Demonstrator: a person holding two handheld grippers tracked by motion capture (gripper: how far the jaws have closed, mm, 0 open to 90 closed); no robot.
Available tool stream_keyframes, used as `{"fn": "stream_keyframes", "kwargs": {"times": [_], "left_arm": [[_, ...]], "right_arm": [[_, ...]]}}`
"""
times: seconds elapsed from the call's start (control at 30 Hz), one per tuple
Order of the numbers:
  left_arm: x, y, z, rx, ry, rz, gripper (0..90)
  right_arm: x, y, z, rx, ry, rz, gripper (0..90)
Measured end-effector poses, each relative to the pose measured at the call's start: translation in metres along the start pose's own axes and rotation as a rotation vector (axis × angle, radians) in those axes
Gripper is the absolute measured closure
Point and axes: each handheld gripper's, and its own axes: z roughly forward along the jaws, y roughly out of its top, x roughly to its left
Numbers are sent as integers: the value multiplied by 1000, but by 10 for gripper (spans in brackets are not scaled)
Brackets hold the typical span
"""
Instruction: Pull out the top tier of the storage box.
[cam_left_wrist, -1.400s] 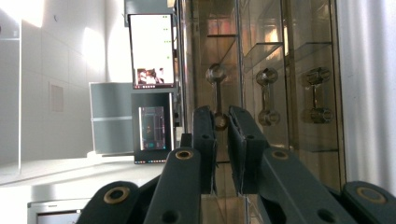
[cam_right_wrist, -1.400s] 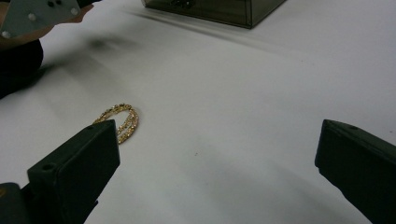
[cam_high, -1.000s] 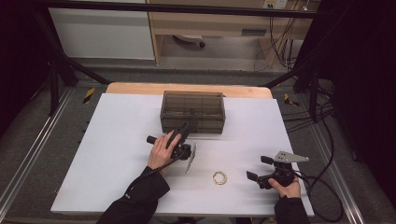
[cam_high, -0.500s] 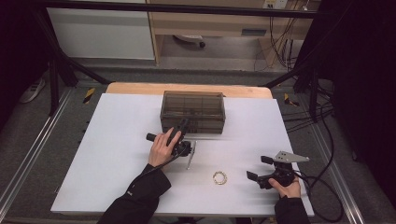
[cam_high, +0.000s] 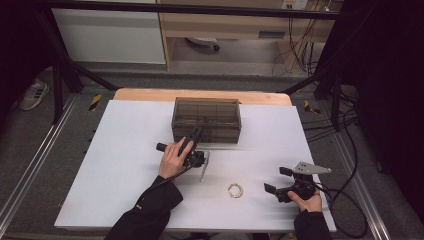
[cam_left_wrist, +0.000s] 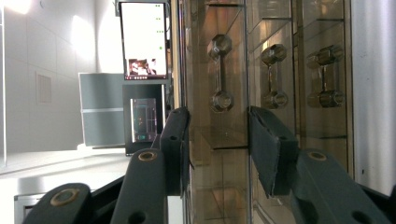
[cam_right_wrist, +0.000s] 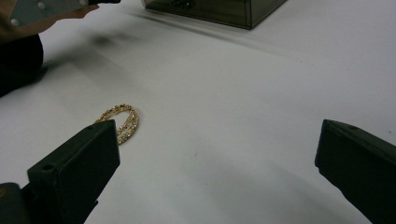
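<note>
Bracelet: the gold beaded bracelet (cam_high: 235, 190) lay flat on the white table (cam_high: 125, 150), near the person's edge, between the two hands and nearer the right one; nothing touched it.
Right gripper: the right gripper (cam_high: 276, 181) rested low on the table beside the bracelet, its jaws spread wide and holding nothing; in the right gripper view the bracelet (cam_right_wrist: 120, 122) sat just past the left jaw tip, apart from it.
Left gripper: the left gripper (cam_high: 196, 134), turned on its side in the left hand (cam_high: 172, 159), pointed at the front of the drawer box; its jaws stood partly open, a middling gap, gripping nothing.
Left jaws, close up: in the left gripper view the left gripper (cam_left_wrist: 218, 135) had a drawer handle (cam_left_wrist: 221, 72) just beyond the gap, not pinched; whether a jaw tip touched the drawer front could not be told.
Drawer box: the smoky clear drawer box (cam_high: 206, 119) stood farther back, at the middle of the table, drawers shut.
Box contents: through the tinted walls only dividers showed; what lay inside could not be made out.
</note>
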Motion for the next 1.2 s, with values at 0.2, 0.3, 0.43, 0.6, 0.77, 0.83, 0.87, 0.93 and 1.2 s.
{"fn": "stream_keyframes", "kwargs": {"times": [0.2,0.3,0.43,0.6,0.77,0.83,0.87,0.93,1.2], "left_arm": [[0,1,-2,-5,-4,1,598],[0,1,-2,-3,-6,-1,598],[0,1,-4,-8,-6,-6,598],[0,1,-6,-11,-4,-1,599],[0,1,-8,-17,-6,-4,599],[-1,1,-10,-16,-6,-5,599],[-1,1,-10,-17,-7,-8,600],[-1,1,-10,-19,-8,-7,600],[-1,1,-14,-24,-9,-11,600]], "right_arm": [[0,0,0,2,-1,3,5],[0,0,0,0,-2,1,5],[0,0,0,0,-2,1,5],[0,0,0,1,-2,2,5],[0,0,0,1,-2,1,5],[0,0,0,2,-3,2,5],[0,0,0,1,-3,1,5],[0,0,0,1,-2,1,5],[0,0,0,1,-3,0,5]]}}
